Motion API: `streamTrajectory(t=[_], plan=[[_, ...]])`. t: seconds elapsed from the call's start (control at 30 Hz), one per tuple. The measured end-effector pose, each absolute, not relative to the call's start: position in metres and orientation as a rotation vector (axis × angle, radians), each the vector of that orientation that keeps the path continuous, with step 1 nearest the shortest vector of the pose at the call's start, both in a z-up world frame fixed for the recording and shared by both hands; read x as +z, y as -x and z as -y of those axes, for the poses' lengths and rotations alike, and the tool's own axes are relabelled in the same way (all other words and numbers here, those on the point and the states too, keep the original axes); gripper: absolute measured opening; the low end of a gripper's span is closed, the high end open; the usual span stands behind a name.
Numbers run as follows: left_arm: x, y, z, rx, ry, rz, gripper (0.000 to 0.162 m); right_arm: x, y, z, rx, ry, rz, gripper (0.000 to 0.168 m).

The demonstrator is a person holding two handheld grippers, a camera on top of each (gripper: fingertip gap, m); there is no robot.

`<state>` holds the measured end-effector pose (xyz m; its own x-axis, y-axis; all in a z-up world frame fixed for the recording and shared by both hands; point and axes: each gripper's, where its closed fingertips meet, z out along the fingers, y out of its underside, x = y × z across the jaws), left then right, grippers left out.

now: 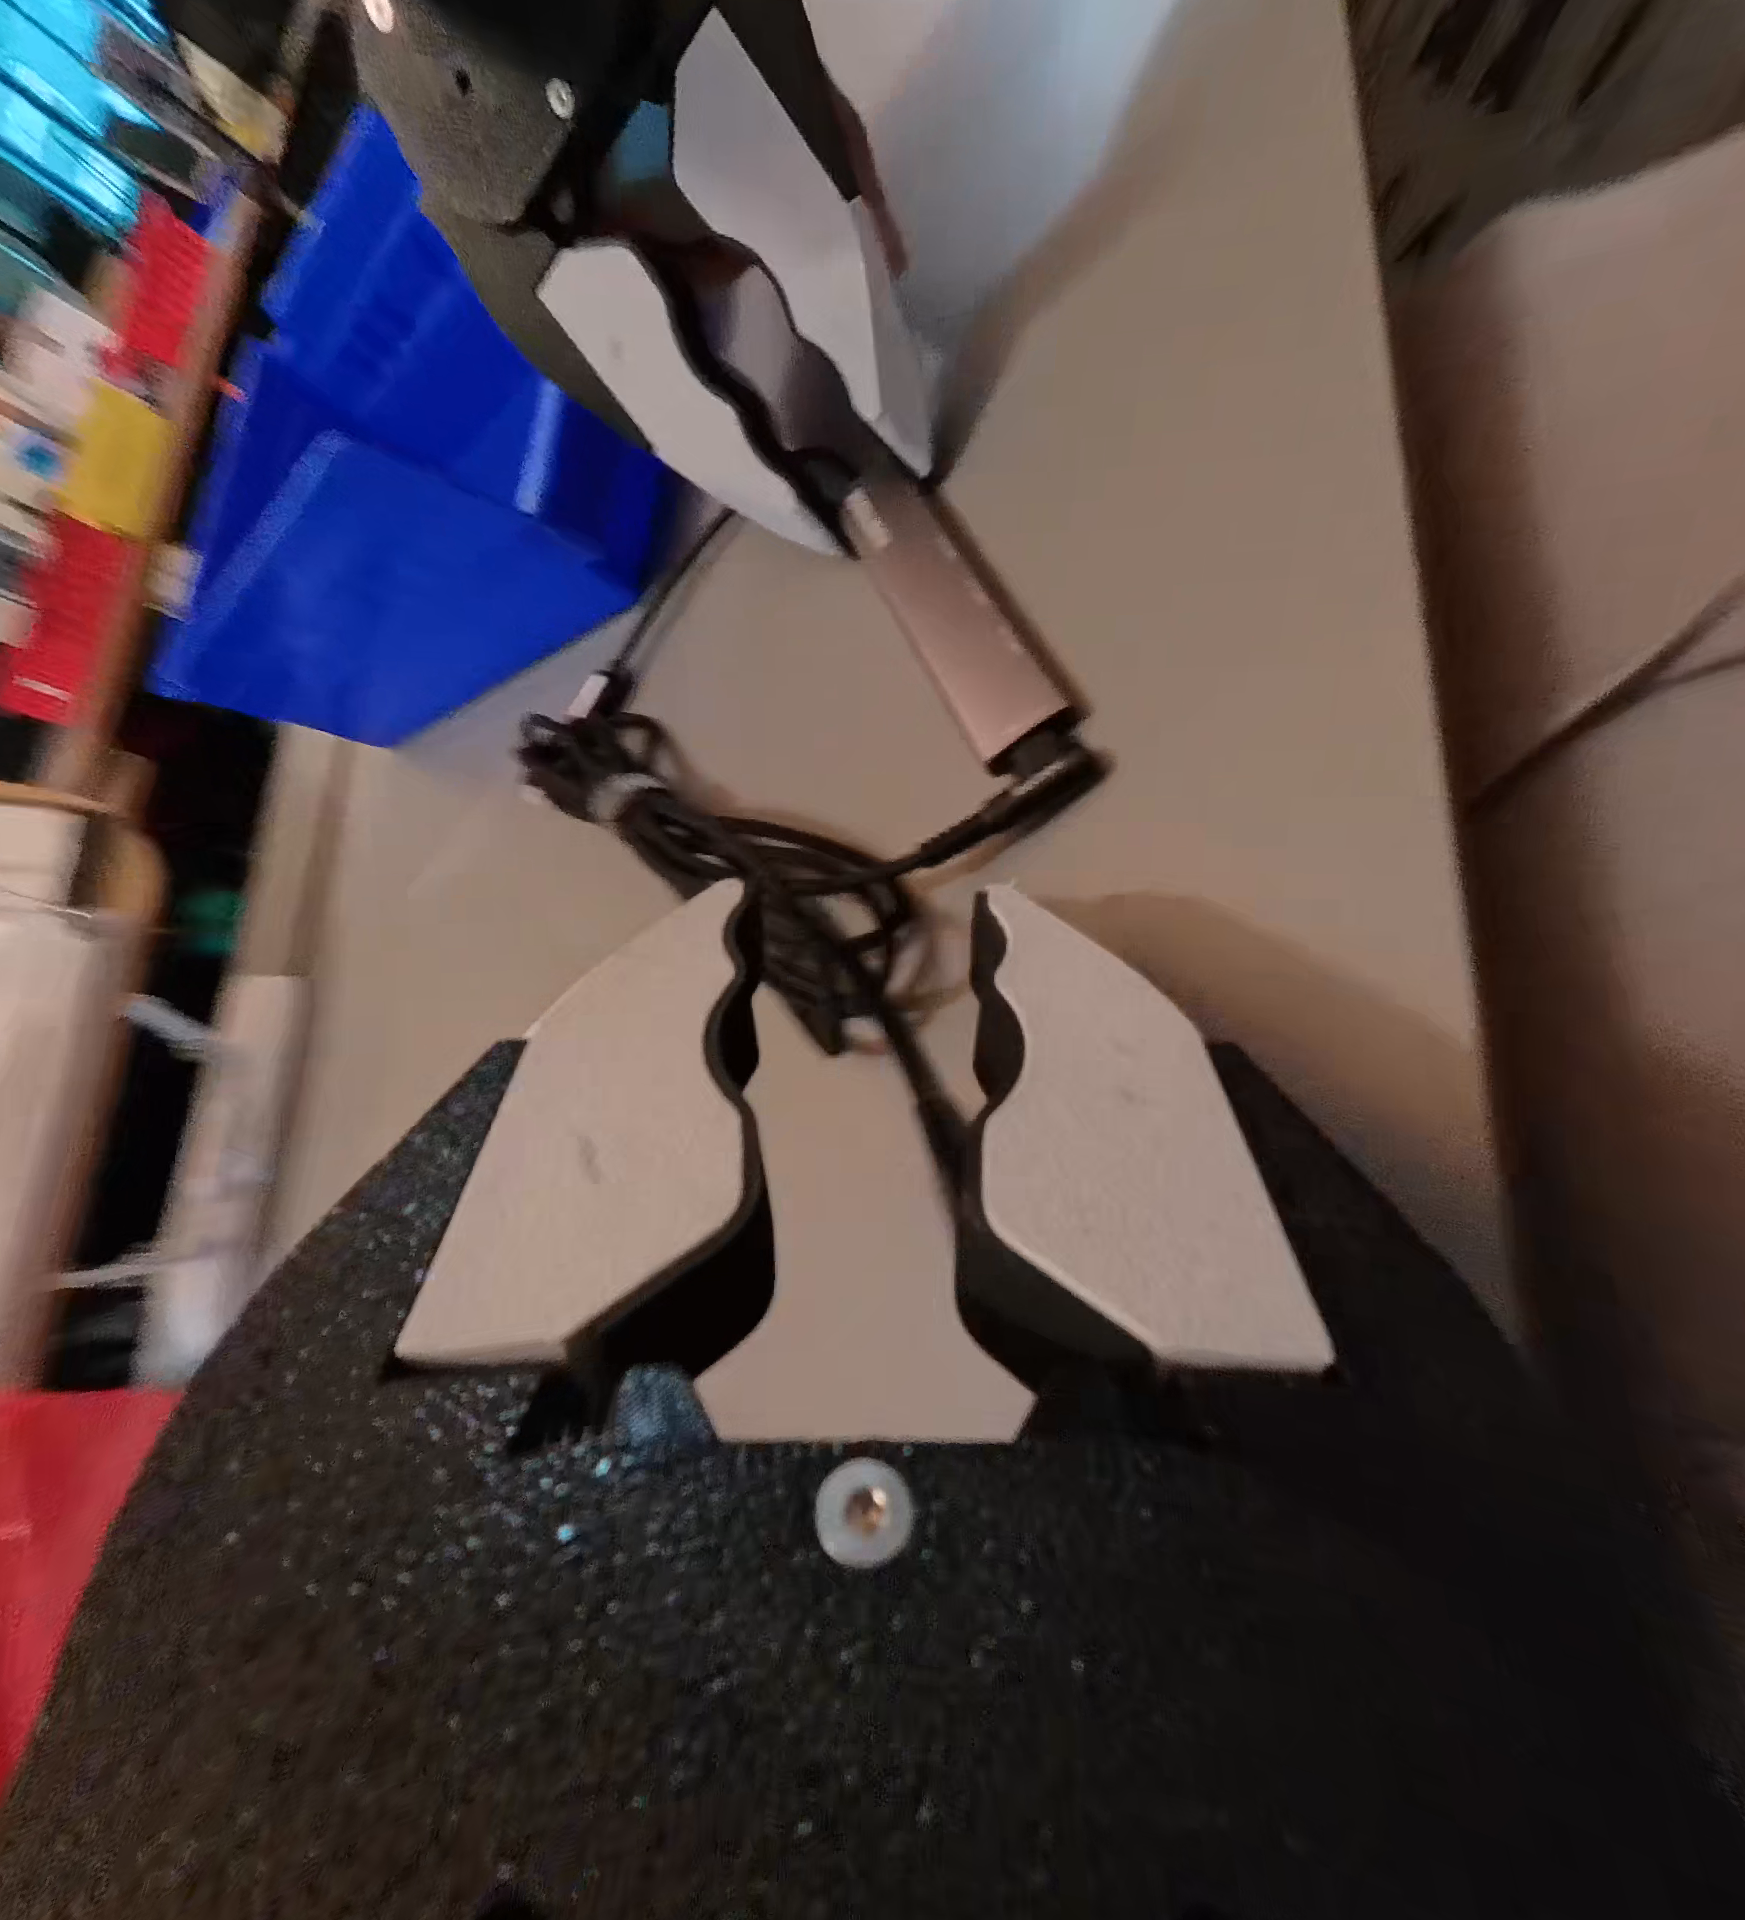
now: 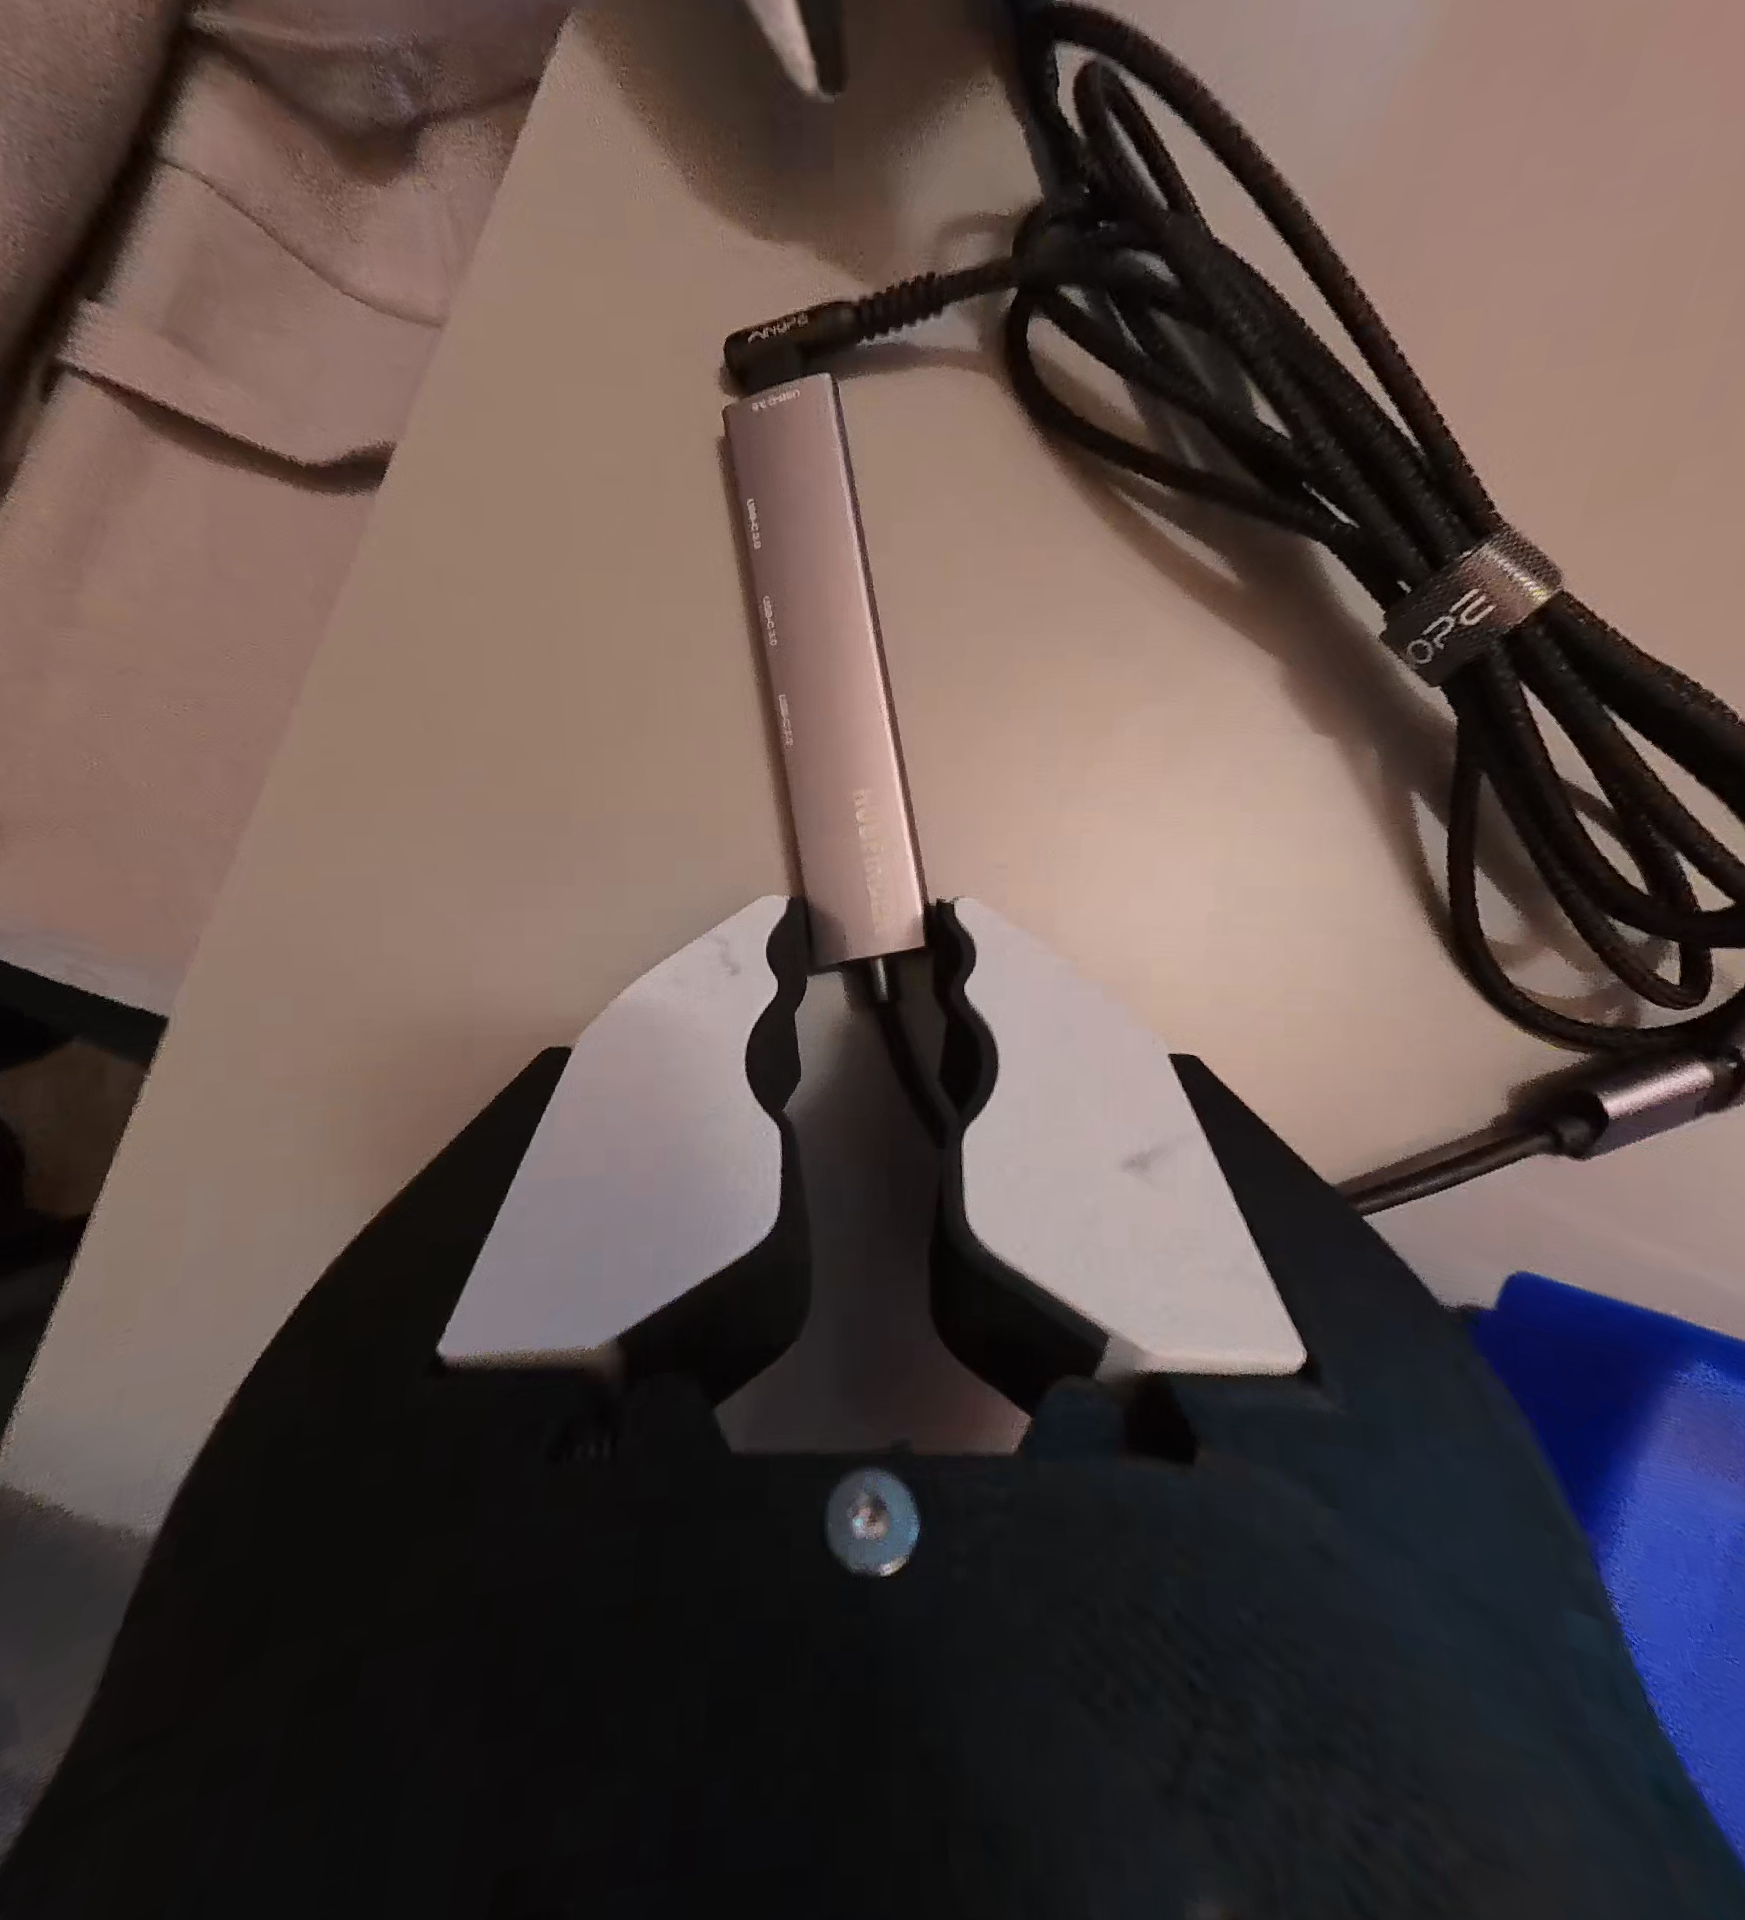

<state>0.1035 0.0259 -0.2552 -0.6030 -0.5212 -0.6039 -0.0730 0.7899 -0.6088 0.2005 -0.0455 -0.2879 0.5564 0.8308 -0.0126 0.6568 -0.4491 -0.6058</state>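
At the left edge of the left wrist view, blue bins (image 1: 400, 520) stand on the pale tabletop (image 1: 1211, 623), with shelving behind them. Nearer the middle, the left tool (image 1: 863, 940) has its fingers spread apart and grips nothing; the coiled black cable (image 1: 743, 831) lies between and just beyond its tips, and one strand runs along the inner edge of its right finger. Farther off, the right tool (image 1: 826, 488) is clamped on the near end of a slim metal hub (image 1: 982, 634).

Seen from the right wrist view, that right tool (image 2: 868, 920) pinches the hub (image 2: 826, 665) at its cable end, so the hub's long axis runs straight out from the tips. An angled black plug (image 2: 795, 348) sits at the hub's far end, touching or just beside it; whether it is seated I cannot tell. To the right lies the cable bundle (image 2: 1367, 520) bound by a grey strap (image 2: 1470, 603), closer to the left tool.
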Motion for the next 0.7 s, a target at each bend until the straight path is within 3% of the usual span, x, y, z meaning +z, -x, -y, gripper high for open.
streamTrajectory(t=[0.03,0.23,0.33,0.47,0.63,0.7], plan=[[-0.248,-0.105,-0.029,-0.608,0.361,-2.109,0.041,-0.282,-0.197,0.044,0.449,2.219,1.166,0.023],[-0.216,-0.116,-0.020,-0.284,-0.049,-1.958,0.053,-0.226,-0.184,0.033,0.620,1.973,1.001,0.023],[-0.202,-0.123,-0.015,-0.290,-0.077,-1.878,0.046,-0.216,-0.181,0.031,0.661,1.953,0.977,0.023],[-0.197,-0.121,0.002,-0.320,-0.161,-1.820,0.012,-0.204,-0.175,0.028,0.698,1.895,0.963,0.023],[-0.183,-0.126,-0.007,-0.273,-0.108,-1.724,0.008,-0.190,-0.181,0.021,0.695,1.801,0.820,0.024],[-0.173,-0.128,-0.013,-0.248,-0.111,-1.663,0.009,-0.166,-0.191,0.014,0.565,1.649,0.701,0.041]])
